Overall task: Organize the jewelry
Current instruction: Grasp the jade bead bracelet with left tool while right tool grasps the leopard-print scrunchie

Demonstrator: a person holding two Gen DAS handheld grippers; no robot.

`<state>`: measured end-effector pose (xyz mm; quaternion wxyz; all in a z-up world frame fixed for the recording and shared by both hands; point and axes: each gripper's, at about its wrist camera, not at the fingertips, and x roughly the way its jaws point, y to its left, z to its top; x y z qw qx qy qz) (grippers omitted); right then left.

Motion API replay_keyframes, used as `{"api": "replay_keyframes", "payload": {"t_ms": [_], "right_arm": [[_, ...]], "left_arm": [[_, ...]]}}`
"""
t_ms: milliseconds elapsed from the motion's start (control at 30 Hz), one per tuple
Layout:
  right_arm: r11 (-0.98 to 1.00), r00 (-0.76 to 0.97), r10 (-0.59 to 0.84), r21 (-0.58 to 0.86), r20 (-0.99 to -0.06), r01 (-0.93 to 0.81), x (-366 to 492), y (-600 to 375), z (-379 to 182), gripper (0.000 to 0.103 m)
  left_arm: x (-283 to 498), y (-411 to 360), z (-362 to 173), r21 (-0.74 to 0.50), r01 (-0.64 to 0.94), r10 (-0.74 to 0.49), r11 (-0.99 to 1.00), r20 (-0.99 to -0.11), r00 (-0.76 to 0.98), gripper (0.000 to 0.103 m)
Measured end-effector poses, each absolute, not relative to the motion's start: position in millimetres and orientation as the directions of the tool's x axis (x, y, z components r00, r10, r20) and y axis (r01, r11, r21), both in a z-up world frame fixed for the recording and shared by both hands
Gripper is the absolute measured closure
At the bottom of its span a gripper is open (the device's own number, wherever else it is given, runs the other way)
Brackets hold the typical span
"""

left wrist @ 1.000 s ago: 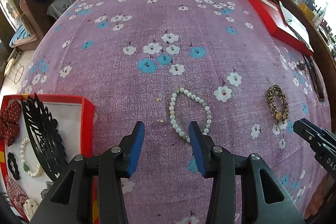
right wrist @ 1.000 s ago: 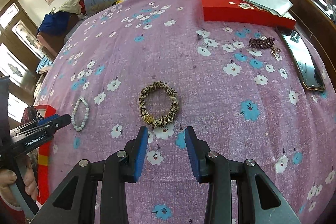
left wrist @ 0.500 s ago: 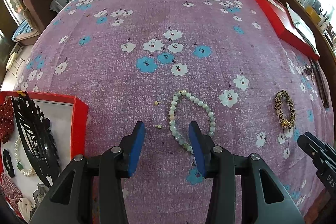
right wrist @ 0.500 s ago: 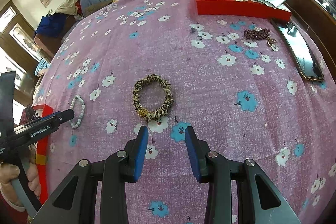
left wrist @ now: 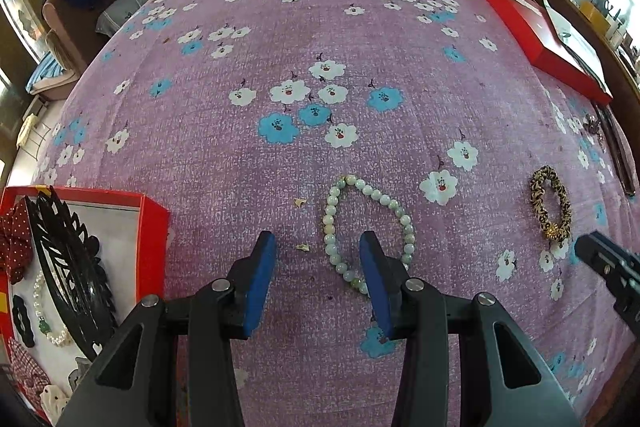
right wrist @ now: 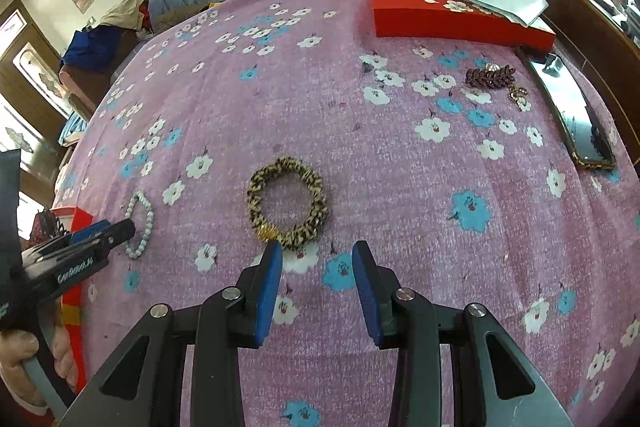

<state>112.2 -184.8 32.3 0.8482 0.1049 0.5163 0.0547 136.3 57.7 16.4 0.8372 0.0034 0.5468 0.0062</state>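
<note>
A pale green bead bracelet [left wrist: 370, 227] lies on the purple flowered cloth. My left gripper [left wrist: 318, 255] is open just over its near left side, with the right finger covering part of the loop. A leopard-print scrunchie [right wrist: 286, 203] lies flat just beyond my open right gripper [right wrist: 318, 261], whose left finger tip is close to its gold clasp. The scrunchie also shows in the left wrist view [left wrist: 550, 203], and the bracelet in the right wrist view [right wrist: 140, 225]. An open red box [left wrist: 154, 227] at the left holds a black comb, a pearl bracelet and hair ties.
A red box lid [right wrist: 452, 19] with a white paper on it lies at the far right. A purple leaf brooch [right wrist: 490, 75] and a long framed mirror [right wrist: 576, 123] lie near the right edge. Bedding and boxes are piled behind the table.
Both grippers have moved a little closer to their items; the bracelet and scrunchie now sit nearer the finger tips. Nothing was grasped.
</note>
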Motion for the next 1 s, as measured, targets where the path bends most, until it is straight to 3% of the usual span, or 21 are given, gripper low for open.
{"api": "replay_keyframes", "payload": {"t_ms": [567,1000], "right_arm": [[0.976,0.451,0.176,0.214,-0.875,0.033,123.9,-189.8,23.9,0.064],[0.97,0.455,0.197,0.241,-0.868,0.039,115.5,-195.2,25.2,0.064]], "left_arm": [[128.8,52.6,15.4,0.046,0.017,0.035,0.999,-0.911,0.41,0.061],[86.9,85.2,20.4,-0.177,-0.097,-0.134,0.979,-0.93,0.342,0.068]]}}
